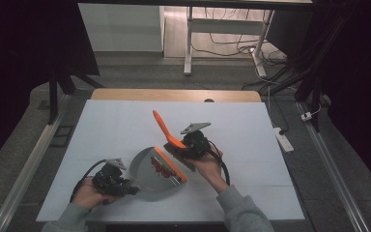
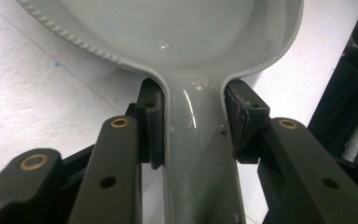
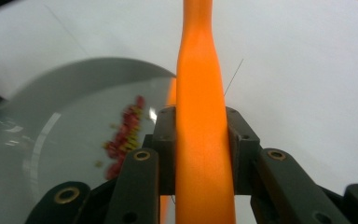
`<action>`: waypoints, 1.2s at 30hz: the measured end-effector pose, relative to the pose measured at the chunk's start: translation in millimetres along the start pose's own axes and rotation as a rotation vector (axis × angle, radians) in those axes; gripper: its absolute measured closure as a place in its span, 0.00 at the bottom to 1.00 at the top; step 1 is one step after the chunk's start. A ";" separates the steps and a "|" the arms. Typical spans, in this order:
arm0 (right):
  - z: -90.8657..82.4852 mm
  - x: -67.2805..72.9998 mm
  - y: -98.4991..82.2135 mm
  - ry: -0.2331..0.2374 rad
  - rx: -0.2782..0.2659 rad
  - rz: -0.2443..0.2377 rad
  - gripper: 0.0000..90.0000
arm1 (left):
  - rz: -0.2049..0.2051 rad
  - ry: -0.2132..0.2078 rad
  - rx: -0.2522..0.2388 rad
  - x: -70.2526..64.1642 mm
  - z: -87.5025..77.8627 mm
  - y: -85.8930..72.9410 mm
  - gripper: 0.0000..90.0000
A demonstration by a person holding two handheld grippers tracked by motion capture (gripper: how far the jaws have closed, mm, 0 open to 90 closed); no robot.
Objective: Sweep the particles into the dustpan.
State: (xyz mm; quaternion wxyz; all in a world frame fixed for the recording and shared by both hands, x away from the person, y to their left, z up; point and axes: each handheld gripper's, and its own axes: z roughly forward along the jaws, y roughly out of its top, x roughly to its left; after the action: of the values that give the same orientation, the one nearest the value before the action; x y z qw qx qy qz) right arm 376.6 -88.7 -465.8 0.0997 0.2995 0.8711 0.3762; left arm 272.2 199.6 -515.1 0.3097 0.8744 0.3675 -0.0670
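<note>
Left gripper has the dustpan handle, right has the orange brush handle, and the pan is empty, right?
Not empty. The right gripper view shows red and yellow crumbs in the dustpan. The grips are as you say: left gripper on its handle, right gripper on the brush.

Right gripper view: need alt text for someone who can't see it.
The right gripper is shut on the orange brush handle, which runs straight up the middle of the picture between its two black jaws. To the left lies the grey dustpan with a small heap of red and yellow crumbs in it, on the white table.
</note>
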 end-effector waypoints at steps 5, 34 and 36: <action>1.7 -9.8 -7.5 -0.037 0.030 0.019 0.79 | -0.001 0.002 0.000 -0.1 0.6 -0.4 0.69; 1.8 33.2 -0.9 0.068 -0.059 -0.002 0.79 | -0.006 0.020 -0.045 -2.7 9.1 -10.2 0.69; -3.3 28.3 -1.6 0.069 -0.071 -0.001 0.79 | 0.002 0.021 -0.051 -2.4 8.9 -10.5 0.69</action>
State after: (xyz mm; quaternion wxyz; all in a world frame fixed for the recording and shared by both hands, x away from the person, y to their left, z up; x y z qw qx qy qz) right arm 352.0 -74.6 -463.2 0.0801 0.2823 0.8603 0.4168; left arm 264.3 198.5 -526.6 0.3281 0.8672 0.3714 -0.0478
